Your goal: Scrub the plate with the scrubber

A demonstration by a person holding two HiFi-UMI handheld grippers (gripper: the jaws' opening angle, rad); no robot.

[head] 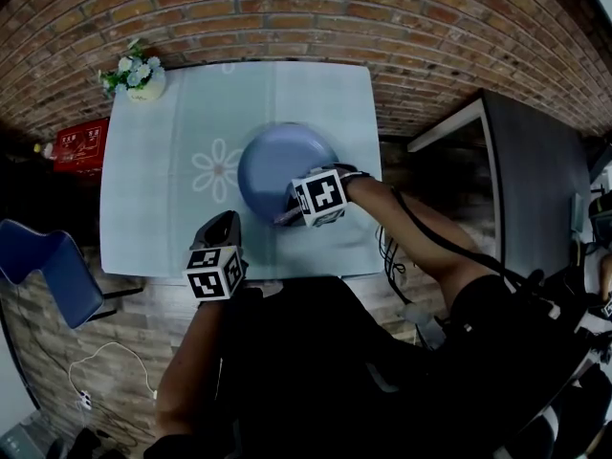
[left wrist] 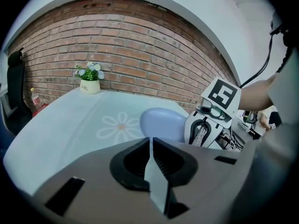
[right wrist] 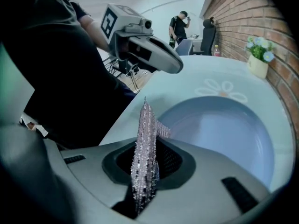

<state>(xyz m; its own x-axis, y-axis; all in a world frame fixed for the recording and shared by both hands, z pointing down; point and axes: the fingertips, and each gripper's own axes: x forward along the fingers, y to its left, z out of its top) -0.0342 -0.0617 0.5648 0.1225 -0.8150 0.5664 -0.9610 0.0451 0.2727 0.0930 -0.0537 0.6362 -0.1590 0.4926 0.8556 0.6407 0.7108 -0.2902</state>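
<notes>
Head view: table (head: pixel 153 208), empty blue plate (head: pixel 277 161) at centre. Right gripper (head: pixel 290 212) sits at the plate's 5 o'clock rim and left gripper (head: pixel 227 222) at the table's 6 o'clock edge. Flower pot (head: pixel 140 78) is at 11 o'clock.
Left gripper view: jaws together, empty.
Right gripper view: jaws pinch the silvery scrubber (right wrist: pixel 144 153) upright, plate at 3 o'clock. Only this view shows a standing person (right wrist: pixel 179 28).

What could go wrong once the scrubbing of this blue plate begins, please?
1. The plate is unheld: the left claw hangs shut and empty, apart from it, so scrubbing may slide it.
2. It lies toward the table's near right corner and could be pushed off.
3. The right claw pinches the scrubber thin; it might slip.
</notes>
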